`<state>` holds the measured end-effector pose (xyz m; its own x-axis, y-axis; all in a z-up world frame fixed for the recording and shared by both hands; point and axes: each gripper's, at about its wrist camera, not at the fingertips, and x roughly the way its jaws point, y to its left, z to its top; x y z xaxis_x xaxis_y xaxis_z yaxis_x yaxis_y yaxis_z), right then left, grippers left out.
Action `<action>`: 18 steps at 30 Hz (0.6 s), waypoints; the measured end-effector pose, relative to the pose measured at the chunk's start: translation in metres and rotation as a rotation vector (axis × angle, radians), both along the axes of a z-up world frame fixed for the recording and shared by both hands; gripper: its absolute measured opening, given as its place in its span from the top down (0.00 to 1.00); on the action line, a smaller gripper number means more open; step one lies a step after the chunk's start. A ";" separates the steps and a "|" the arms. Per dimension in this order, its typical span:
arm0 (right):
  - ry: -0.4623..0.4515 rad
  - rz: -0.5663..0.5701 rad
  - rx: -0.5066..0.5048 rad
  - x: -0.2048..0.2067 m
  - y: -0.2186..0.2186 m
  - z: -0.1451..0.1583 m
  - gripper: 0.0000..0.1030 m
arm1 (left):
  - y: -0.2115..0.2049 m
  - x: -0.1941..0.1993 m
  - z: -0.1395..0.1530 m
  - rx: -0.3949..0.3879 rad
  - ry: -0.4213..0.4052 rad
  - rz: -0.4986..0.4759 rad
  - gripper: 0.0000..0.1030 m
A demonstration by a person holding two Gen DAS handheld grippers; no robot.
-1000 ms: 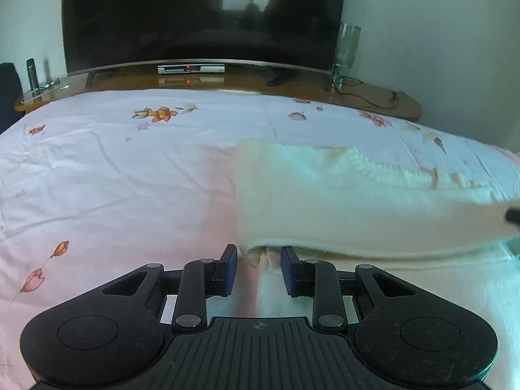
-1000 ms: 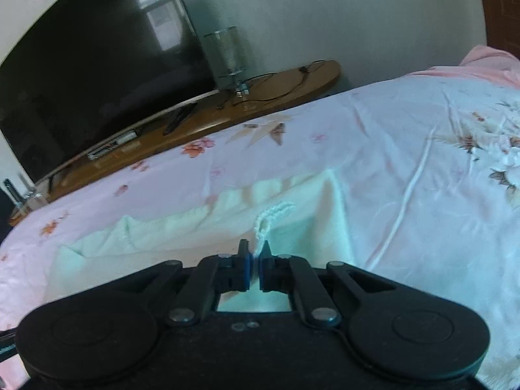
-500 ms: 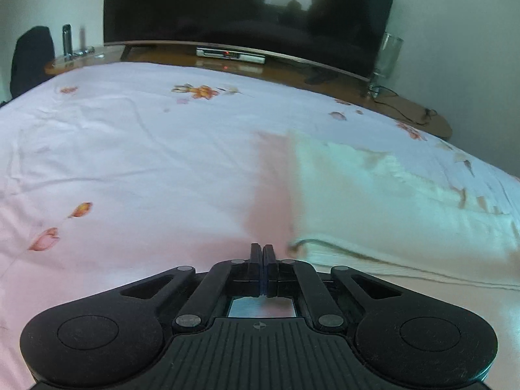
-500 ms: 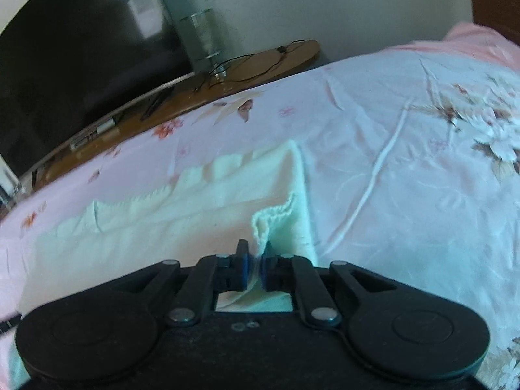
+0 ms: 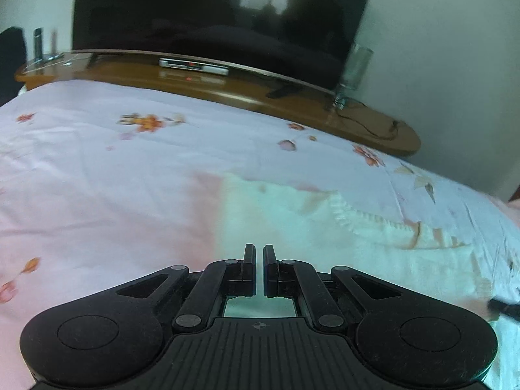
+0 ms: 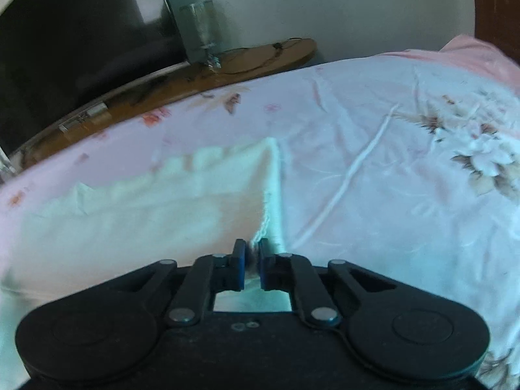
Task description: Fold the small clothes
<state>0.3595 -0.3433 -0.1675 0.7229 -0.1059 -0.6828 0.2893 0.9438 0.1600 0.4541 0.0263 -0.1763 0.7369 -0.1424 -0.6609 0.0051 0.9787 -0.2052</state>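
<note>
A pale cream knitted garment (image 5: 325,243) lies folded flat on the flowered bedsheet (image 5: 97,178). My left gripper (image 5: 259,250) is over the garment's left part, jaws a narrow slit apart, with nothing seen between them. In the right wrist view the same garment (image 6: 146,208) spreads to the left, and my right gripper (image 6: 252,248) has its jaws a small way apart around the garment's scalloped right edge (image 6: 265,224).
A wooden TV bench (image 5: 227,87) runs along the far edge of the bed, with a large dark TV (image 5: 211,16), a set-top box (image 5: 193,65) and a glass lamp (image 5: 354,68). A pink pillow (image 6: 471,55) lies at the far right.
My left gripper, open at the fold a second ago, shut and has moved over the garment, now parted a slit. The right gripper carried the edge toward me and its jaws have loosened.
</note>
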 end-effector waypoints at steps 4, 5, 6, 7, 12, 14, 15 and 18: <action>-0.098 0.035 -0.022 0.005 0.007 0.018 0.77 | -0.016 0.023 -0.010 0.039 0.000 0.011 0.98; -0.099 0.052 -0.011 0.012 0.008 0.019 0.76 | -0.018 0.029 -0.012 0.049 0.001 0.018 0.98; -0.087 0.069 -0.005 0.021 0.011 0.018 0.76 | -0.019 0.035 -0.015 0.056 0.005 0.022 0.98; -0.066 0.087 0.001 0.031 0.013 0.014 0.76 | -0.019 0.041 -0.019 0.064 0.014 0.024 0.98; 0.019 0.120 -0.089 0.055 0.017 -0.011 0.68 | -0.013 0.057 -0.035 0.042 0.032 0.056 0.98; 0.029 0.132 -0.124 0.059 0.019 -0.012 0.68 | -0.009 0.060 -0.033 0.001 0.058 0.078 0.98; 0.034 0.129 -0.116 0.060 0.018 -0.012 0.68 | -0.009 0.058 -0.030 -0.003 0.068 0.086 0.98; 0.032 0.139 -0.083 0.054 0.020 0.001 0.67 | -0.016 0.036 -0.020 0.044 0.045 0.030 0.98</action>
